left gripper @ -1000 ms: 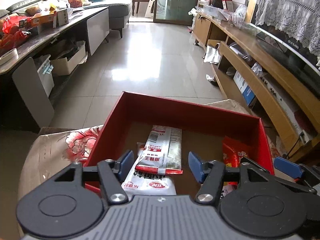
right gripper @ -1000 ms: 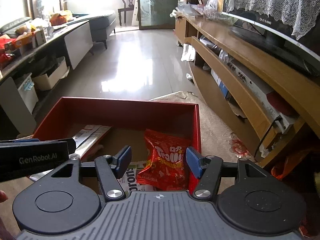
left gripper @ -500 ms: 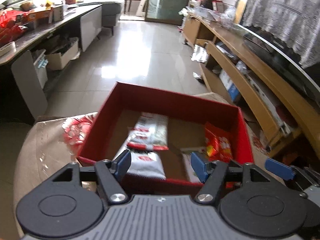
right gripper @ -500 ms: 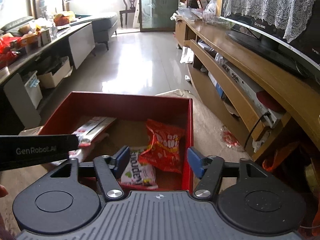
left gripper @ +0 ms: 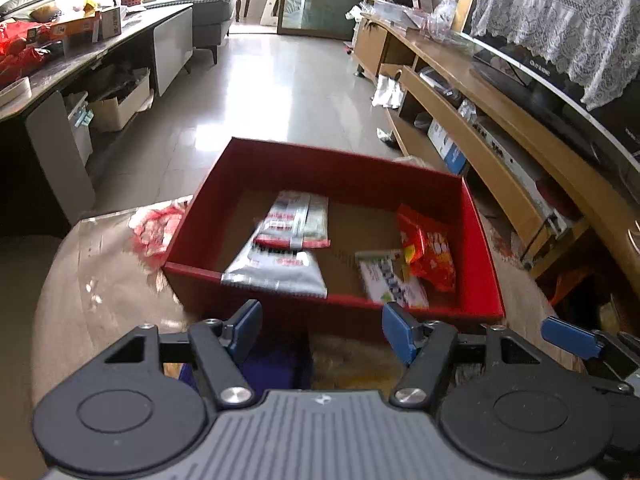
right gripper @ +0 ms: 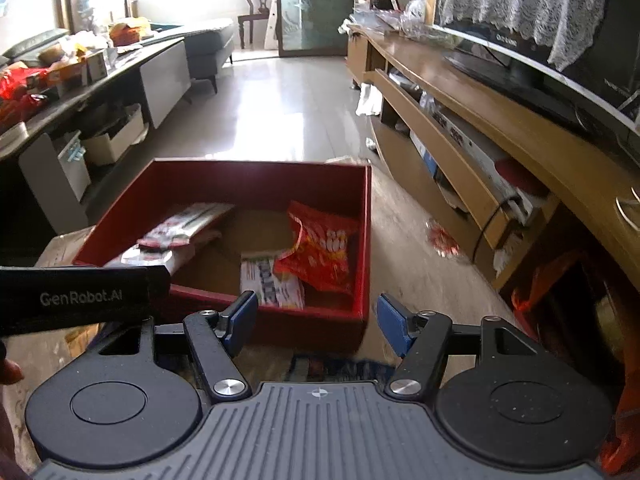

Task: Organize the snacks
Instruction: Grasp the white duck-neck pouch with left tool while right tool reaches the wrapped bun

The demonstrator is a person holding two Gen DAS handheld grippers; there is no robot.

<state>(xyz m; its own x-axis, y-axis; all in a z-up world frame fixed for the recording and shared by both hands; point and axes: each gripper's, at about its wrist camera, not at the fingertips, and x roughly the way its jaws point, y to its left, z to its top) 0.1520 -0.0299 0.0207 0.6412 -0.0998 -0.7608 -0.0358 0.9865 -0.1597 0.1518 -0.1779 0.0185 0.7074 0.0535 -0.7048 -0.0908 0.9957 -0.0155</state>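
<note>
While our left tongs (left gripper: 320, 326) and right tongs (right gripper: 316, 322) hang wide open and hold nothing, we see the red box (left gripper: 482, 240) on the table (left gripper: 100, 300); inside lie two silver packs (left gripper: 298, 222), a white pack (left gripper: 390, 280) and a red candy bag (left gripper: 430, 252)

An open red box (left gripper: 476, 236) is sitting on the table (left gripper: 100, 280), its top unobstructed. Two silver packets (left gripper: 296, 224) are lying overlapped along the left side, a red bag (left gripper: 430, 250) and a white packet (left gripper: 394, 284) are crowding the right, and bare cardboard floor (left gripper: 356, 228) is showing between them. The near wall is standing just ahead of both spread grippers.
</note>
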